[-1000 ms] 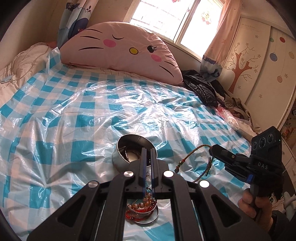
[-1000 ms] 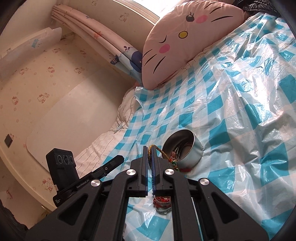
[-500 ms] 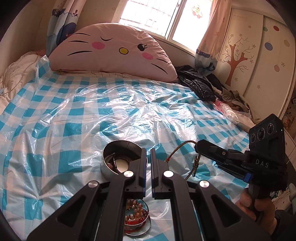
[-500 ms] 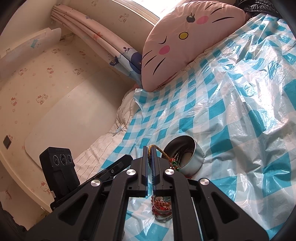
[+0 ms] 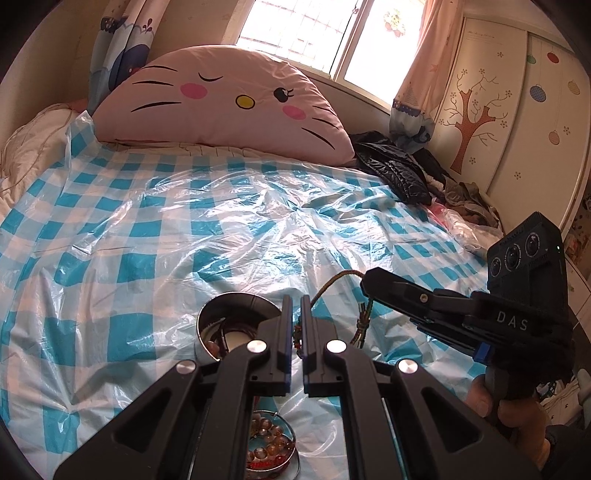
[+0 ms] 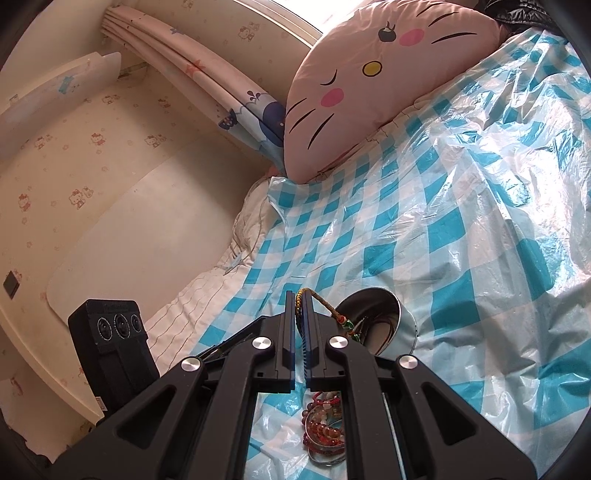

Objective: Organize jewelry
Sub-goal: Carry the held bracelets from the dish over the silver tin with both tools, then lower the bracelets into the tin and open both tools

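Braided cord (image 6: 303,295) pinched in right tongs (image 6: 300,295); left tongs (image 5: 296,301) pressed together.

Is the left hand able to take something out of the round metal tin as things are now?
Probably not yet: the left tongs are shut on the braided cord bracelet, so they are occupied, though the metal tin lies open just beside them.

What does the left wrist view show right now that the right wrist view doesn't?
Only the left wrist view shows the window, the tree-painted wardrobe, black clothes, and the right tongs from outside, gripping the braided cord bracelet. Only the right wrist view shows the papered wall. Both show the metal tin, bead dish, cat pillow and checked sheet.
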### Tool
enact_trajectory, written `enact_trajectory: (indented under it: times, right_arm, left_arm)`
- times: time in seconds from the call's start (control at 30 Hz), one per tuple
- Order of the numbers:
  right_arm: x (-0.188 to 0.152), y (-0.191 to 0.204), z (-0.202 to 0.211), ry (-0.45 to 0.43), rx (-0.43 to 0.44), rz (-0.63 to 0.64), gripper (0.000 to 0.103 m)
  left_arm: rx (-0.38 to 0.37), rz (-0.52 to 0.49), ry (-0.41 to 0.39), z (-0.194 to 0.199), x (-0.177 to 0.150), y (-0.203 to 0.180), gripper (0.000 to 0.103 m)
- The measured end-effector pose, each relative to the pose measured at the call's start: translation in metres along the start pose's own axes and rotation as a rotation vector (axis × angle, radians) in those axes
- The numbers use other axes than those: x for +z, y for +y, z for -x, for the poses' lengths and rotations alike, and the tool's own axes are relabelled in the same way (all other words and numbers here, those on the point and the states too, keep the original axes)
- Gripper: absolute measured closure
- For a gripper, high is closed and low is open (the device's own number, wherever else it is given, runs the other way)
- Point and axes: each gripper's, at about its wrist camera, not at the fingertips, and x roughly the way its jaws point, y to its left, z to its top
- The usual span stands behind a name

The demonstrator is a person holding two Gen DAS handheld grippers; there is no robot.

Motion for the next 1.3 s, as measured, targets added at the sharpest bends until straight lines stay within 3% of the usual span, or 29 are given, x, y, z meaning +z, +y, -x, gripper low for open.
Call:
enact_trajectory:
  times: [0.27, 0.6, 0.7, 0.8, 0.87, 1.13, 1.3]
  right_arm:
    - [0.008, -0.005, -0.016, 0.011, -0.029, 0.012, 0.099]
    - [0.016, -0.012, -0.042, 0.035, -0.08, 0.035, 0.099]
    - [0.016, -0.015, -0.059, 0.073, -0.117, 0.05, 0.099]
    - [0.007, -0.026, -0.088, 0.181, -0.152, 0.034, 0.099]
    - [-0.001, -0.033, -0.102, 0.248, -0.178, 0.029, 0.099]
    - [-0.013, -0.027, -0.114, 0.305, -0.169, 0.076, 0.098]
    - [-0.023, -0.013, -0.126, 0.354, -0.207, 0.162, 0.088]
  left_arm:
    - [-0.019, 0.004, 0.015, -0.018, 0.007, 0.002, 0.099]
    - [-0.07, 0.117, 0.082, -0.05, 0.011, 0.029, 0.098]
    - [-0.05, 0.166, 0.16, -0.068, 0.006, 0.042, 0.098]
    - [0.026, 0.234, 0.222, -0.077, -0.001, 0.061, 0.098]
    - [0.065, 0.267, 0.206, -0.071, 0.0, 0.072, 0.098]
    - [0.12, 0.345, 0.156, -0.054, 0.002, 0.096, 0.098]
    - [0.129, 0.341, 0.149, -0.052, 0.004, 0.096, 0.098]
